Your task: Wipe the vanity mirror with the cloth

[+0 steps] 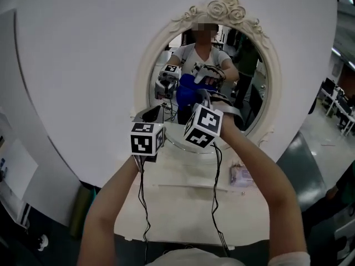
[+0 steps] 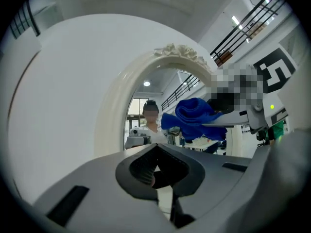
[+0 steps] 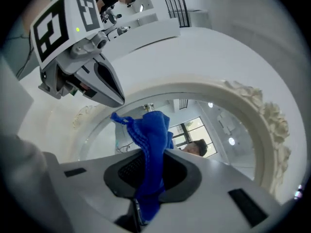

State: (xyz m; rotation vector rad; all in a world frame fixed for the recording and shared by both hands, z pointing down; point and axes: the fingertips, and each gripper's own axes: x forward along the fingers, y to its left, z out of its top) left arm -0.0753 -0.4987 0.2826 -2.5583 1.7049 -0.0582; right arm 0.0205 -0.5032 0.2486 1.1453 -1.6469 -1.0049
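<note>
The oval vanity mirror [image 1: 252, 87] in its white ornate frame [image 1: 222, 7] stands on a white table. My right gripper [image 1: 206, 100] is up at the glass, shut on a blue cloth [image 3: 150, 140] that bunches up from between its jaws. From the left gripper view the cloth [image 2: 194, 115] sits in front of the glass, inside the frame [image 2: 180, 52]. My left gripper [image 1: 152, 115] hovers by the mirror's lower left rim, jaws shut with nothing between them [image 2: 155, 171]. It shows in the right gripper view as a grey wedge [image 3: 104, 84]. The glass reflects both grippers and the person.
The white vanity table [image 1: 183, 204] carries a small packet [image 1: 242, 176] to the right of the mirror's base. Black cables [image 1: 143, 204] hang from both grippers over the table. A curved white wall stands behind the mirror. Grey floor lies at the right.
</note>
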